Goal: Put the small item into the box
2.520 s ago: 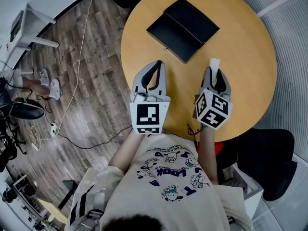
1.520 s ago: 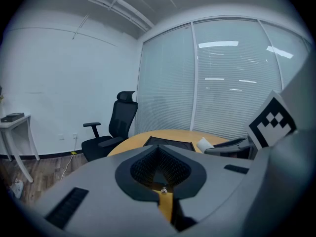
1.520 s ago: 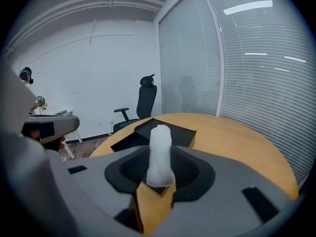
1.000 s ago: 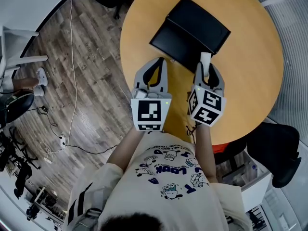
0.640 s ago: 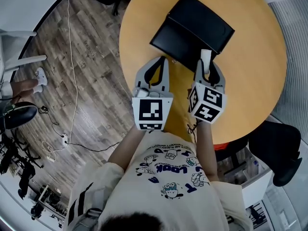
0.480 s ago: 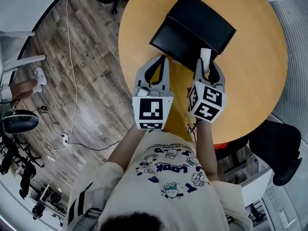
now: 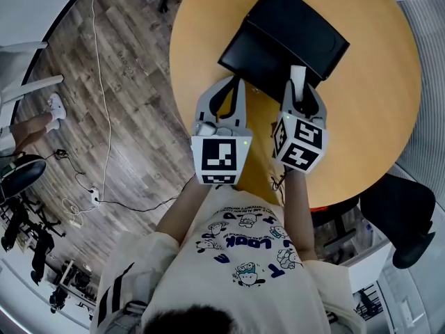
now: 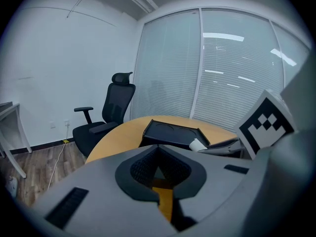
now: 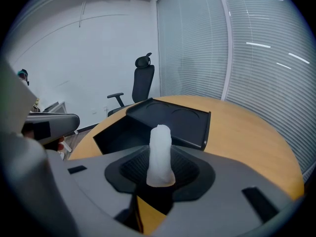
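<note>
A black box lies open on the round wooden table [image 7: 379,110], its tray [image 7: 252,56] nearer me and its lid [image 7: 306,23] laid flat behind. My right gripper [image 7: 297,83] is shut on a small white roll-shaped item [image 7: 297,75] that sticks out past the fingertips, right at the tray's near edge. In the right gripper view the white item [image 9: 160,152] stands upright between the pads, with the tray [image 9: 121,132] just ahead. My left gripper [image 7: 232,84] hovers beside it, left of the box's near corner, shut with nothing in it [image 8: 158,157].
A black office chair [image 8: 112,113] stands beyond the table on the left, another [image 7: 403,218] at the table's right edge. A cable [image 7: 104,117] runs over the wood floor on the left. Window blinds [image 9: 256,53] close off the far side.
Both grippers have moved forward toward the box. The white item, earlier over bare table, now reaches the tray's near edge. The grip has not changed.
</note>
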The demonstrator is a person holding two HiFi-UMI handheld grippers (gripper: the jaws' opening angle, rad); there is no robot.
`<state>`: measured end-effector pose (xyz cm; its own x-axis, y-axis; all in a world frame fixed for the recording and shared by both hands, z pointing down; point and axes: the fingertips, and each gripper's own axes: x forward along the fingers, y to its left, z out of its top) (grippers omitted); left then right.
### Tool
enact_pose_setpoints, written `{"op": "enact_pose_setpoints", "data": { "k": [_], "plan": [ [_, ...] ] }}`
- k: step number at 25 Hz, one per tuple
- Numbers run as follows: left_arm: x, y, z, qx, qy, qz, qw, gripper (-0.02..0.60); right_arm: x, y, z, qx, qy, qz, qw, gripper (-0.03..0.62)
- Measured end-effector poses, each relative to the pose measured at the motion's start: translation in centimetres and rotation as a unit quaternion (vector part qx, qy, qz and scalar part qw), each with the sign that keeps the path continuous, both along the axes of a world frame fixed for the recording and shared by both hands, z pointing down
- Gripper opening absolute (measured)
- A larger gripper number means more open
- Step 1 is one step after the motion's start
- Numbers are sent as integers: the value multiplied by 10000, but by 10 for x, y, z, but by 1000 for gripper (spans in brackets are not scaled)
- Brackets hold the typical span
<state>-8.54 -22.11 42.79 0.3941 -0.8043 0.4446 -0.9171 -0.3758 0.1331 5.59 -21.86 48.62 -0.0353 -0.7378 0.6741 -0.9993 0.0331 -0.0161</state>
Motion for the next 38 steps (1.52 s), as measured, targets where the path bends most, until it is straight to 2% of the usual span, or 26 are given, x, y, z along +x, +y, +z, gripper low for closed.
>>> {"op": "enact_pose_setpoints", "data": {
  "k": [24, 38],
  "plan": [
    [-8, -11, 21, -235, 22, -89, 9997, 15, -6, -8, 27, -530, 366, -201, 9977, 158],
    [-3, -9, 19, -195, 20, -110, 9997, 15, -6, -7, 17, -393, 289, -231, 9985, 146]
  ]
}}
